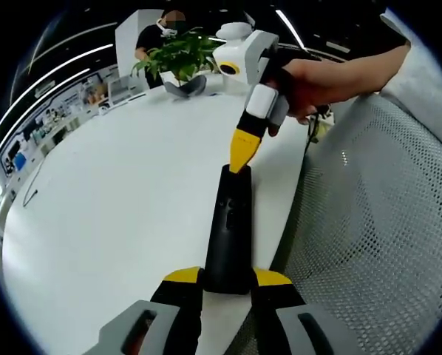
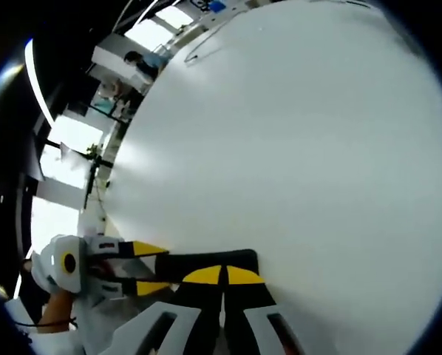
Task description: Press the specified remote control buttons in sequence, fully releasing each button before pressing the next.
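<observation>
- Two hand-held grippers work one remote [image 1: 228, 229]: it lies on the white surface [image 1: 117, 214], near end clamped in the left hand-held gripper [image 1: 227, 285].
- Right hand-held gripper [image 1: 242, 151], jaws closed together, touches its tip to the remote's far end.
- Likely a button press in hand; next, lift clear fully before the following button.
</observation>
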Motion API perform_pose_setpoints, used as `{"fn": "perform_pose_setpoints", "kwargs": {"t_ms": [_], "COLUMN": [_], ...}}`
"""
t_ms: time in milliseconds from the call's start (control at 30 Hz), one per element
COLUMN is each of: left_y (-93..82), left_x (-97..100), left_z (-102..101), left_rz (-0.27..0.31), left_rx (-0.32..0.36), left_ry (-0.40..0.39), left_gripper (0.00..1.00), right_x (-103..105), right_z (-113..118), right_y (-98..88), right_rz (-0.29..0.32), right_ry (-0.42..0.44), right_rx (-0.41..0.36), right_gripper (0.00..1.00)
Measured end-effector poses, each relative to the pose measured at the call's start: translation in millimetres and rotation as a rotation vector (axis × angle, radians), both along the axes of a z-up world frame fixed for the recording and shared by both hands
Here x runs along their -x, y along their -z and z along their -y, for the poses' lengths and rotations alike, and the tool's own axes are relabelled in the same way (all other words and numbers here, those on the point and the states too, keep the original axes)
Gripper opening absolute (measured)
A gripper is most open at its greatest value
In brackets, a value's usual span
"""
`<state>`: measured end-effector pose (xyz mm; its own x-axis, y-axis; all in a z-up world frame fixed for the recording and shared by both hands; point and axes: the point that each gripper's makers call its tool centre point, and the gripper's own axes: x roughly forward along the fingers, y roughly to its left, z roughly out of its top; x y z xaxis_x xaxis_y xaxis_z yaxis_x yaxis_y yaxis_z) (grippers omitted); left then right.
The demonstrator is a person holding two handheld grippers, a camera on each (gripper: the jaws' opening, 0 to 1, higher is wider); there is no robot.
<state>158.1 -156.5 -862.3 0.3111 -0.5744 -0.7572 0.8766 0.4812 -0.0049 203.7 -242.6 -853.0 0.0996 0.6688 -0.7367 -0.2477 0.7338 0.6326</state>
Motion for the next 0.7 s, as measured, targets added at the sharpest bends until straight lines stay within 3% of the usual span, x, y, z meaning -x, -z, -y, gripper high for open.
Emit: {"fn": "perform_pose_setpoints", "kwargs": {"t_ms": [100, 700], "left_y": [0.2, 0.9], "left_x": [-0.4, -0.8], "left_z": [0.1, 0.7], "left_rz": [0.0, 0.004], "left_rx": [0.0, 0.001], "left_ry": [0.0, 0.007], "left_gripper": [0.24, 0.24], "right_x": [-0.4, -1.2], "right_z": [0.5, 0.7], "right_y": [-0.2, -2.2], "right_rz": [-0.026, -0.051], "right_ry": [0.029, 0.069], "right_rx": [-0.03, -0.049], "right_gripper": [0.0, 0.0]}}
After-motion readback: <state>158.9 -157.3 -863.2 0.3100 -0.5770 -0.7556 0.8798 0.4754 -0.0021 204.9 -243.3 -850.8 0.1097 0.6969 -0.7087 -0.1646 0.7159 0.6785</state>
